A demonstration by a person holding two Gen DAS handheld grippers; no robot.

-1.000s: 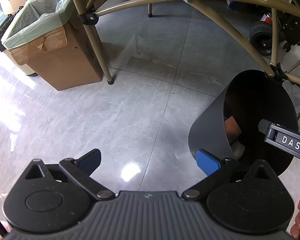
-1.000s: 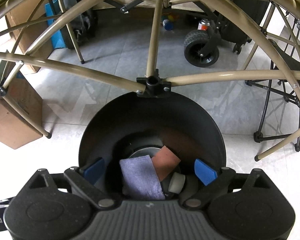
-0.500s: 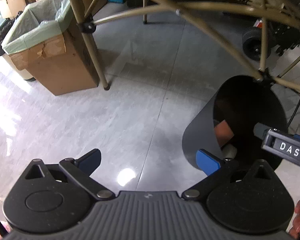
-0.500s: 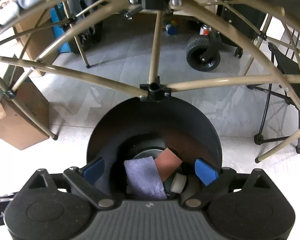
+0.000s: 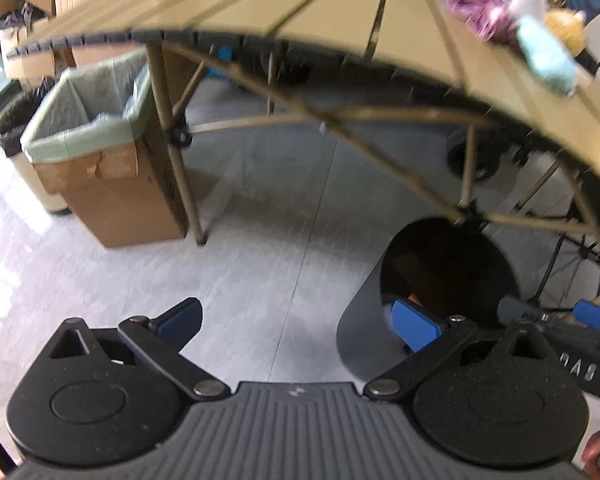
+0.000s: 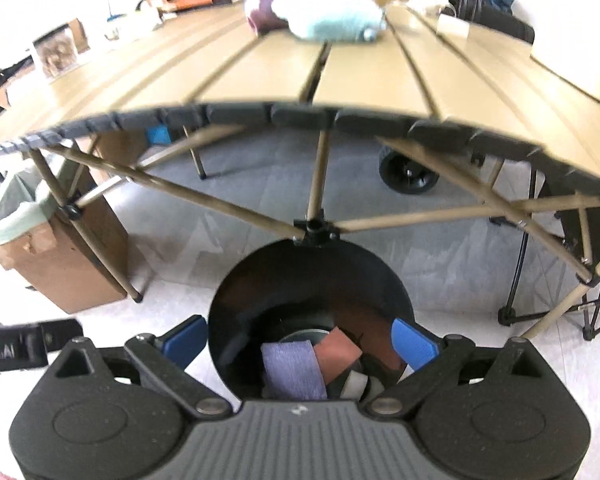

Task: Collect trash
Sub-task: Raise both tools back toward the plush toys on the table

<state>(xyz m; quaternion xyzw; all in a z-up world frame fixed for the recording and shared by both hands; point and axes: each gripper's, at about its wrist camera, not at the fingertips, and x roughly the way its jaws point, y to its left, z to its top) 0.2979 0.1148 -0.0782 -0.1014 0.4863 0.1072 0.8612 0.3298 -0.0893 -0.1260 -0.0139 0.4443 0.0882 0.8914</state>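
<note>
A black round bin (image 6: 260,304) stands on the floor under the table edge, seen from above in the right wrist view. Inside it lie a purple cloth (image 6: 294,368), a brown card piece (image 6: 336,354) and a pale roll (image 6: 354,386). My right gripper (image 6: 298,338) hangs open over the bin mouth, nothing between its blue pads. In the left wrist view the same bin (image 5: 364,320) sits at lower right. My left gripper (image 5: 296,324) is open and empty over the floor, left of the bin.
A tan slatted folding table (image 6: 260,80) with cross-braced legs (image 6: 316,184) fills the upper view, with soft toys (image 6: 332,16) on its far part. A cardboard box lined with a green bag (image 5: 100,148) stands left. A black wheel (image 6: 408,172) is behind.
Both grippers have risen and tilted up: the table top and the toys on it have come into view, and the bin looks smaller and lower. Both stay open.
</note>
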